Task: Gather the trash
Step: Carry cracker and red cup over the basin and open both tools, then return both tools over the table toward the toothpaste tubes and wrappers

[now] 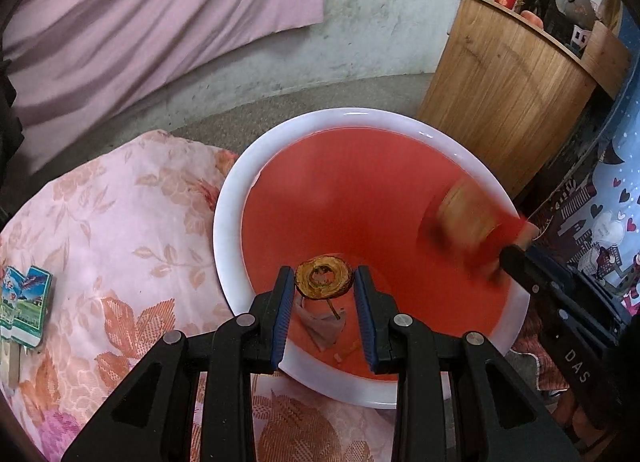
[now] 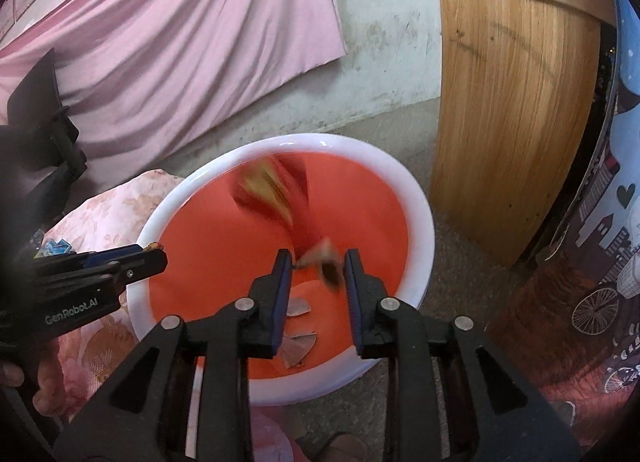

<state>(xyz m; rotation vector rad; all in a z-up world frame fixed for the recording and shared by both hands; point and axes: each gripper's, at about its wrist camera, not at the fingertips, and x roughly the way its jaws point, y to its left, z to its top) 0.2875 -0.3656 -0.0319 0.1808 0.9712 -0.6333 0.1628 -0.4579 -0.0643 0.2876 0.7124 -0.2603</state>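
Left tongs (image 1: 322,282): narrow, gripping brown dried fruit ring (image 1: 324,277); red white-rimmed plastic basin (image 1: 228,229) directly below.
Right tongs (image 2: 316,264): parted; blurred red-and-yellow wrapper (image 2: 276,191) just ahead, apparently loose.

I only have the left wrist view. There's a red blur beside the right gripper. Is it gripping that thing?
Observer: It looks not. In the right wrist view the right gripper has its jaws apart, and the blurred wrapper lies loose between them, over the bin.
Operator: What's below it in there?
Observer: Two pale scraps on the bottom, seen between its fingers.
Operator: From that side, does my ring show?
Observer: Only a brown bit of the ring, at the tip of the left gripper, above the bin's near rim.
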